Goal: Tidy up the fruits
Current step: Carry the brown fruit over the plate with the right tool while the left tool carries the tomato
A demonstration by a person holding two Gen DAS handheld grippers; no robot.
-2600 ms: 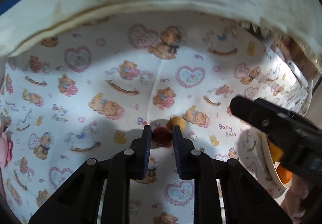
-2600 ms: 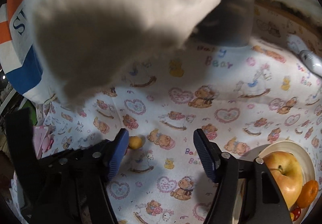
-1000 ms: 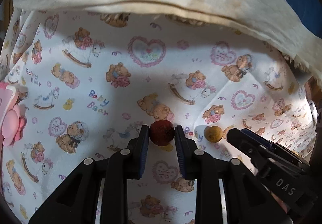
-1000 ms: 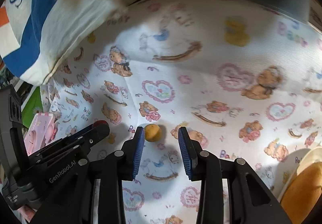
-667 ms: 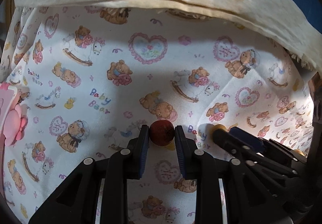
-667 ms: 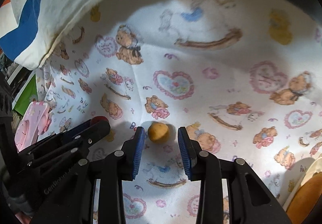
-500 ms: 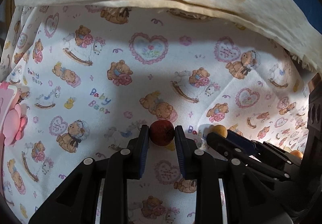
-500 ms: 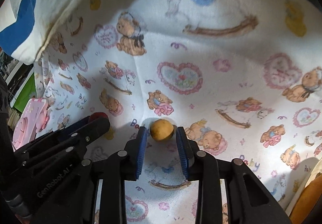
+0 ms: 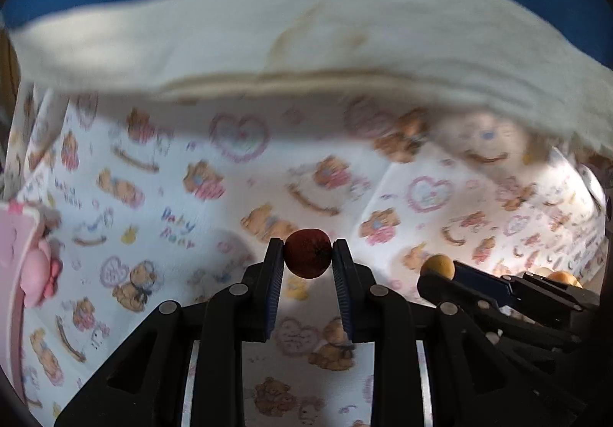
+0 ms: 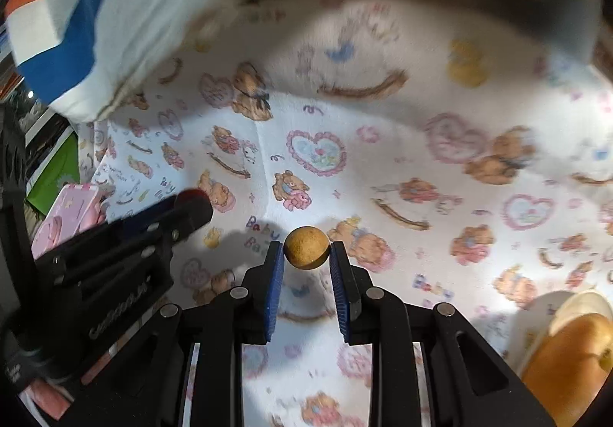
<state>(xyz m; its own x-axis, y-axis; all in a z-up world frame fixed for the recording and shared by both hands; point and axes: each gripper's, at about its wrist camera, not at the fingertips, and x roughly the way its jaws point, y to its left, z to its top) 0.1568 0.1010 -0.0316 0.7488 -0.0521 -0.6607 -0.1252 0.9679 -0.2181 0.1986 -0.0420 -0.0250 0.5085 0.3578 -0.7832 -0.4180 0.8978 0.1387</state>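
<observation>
My left gripper point(image 9: 307, 254) is shut on a small dark red round fruit point(image 9: 307, 253), held above the bear-print cloth point(image 9: 191, 204). My right gripper point(image 10: 306, 248) is shut on a small tan round fruit point(image 10: 306, 247), its blue pads pressing both sides. In the left wrist view the right gripper point(image 9: 440, 270) shows at lower right with the tan fruit point(image 9: 438, 265) at its tip. In the right wrist view the left gripper point(image 10: 191, 206) sits at left with the red fruit point(image 10: 190, 197) at its tip. A cream plate point(image 10: 582, 302) holding a large apple point(image 10: 574, 358) is at lower right.
A cream pillow point(image 9: 306, 32) with a blue side lies along the far edge of the cloth. A pink toy point(image 9: 27, 266) sits at the left edge, seen also as the pink toy point(image 10: 65, 212). An orange fruit point(image 9: 561, 276) peeks behind the right gripper.
The right gripper closed on the tan fruit and lifted it off the cloth. The left gripper, still holding the red fruit, rose and shifted, so the pillow fills more of its view.
</observation>
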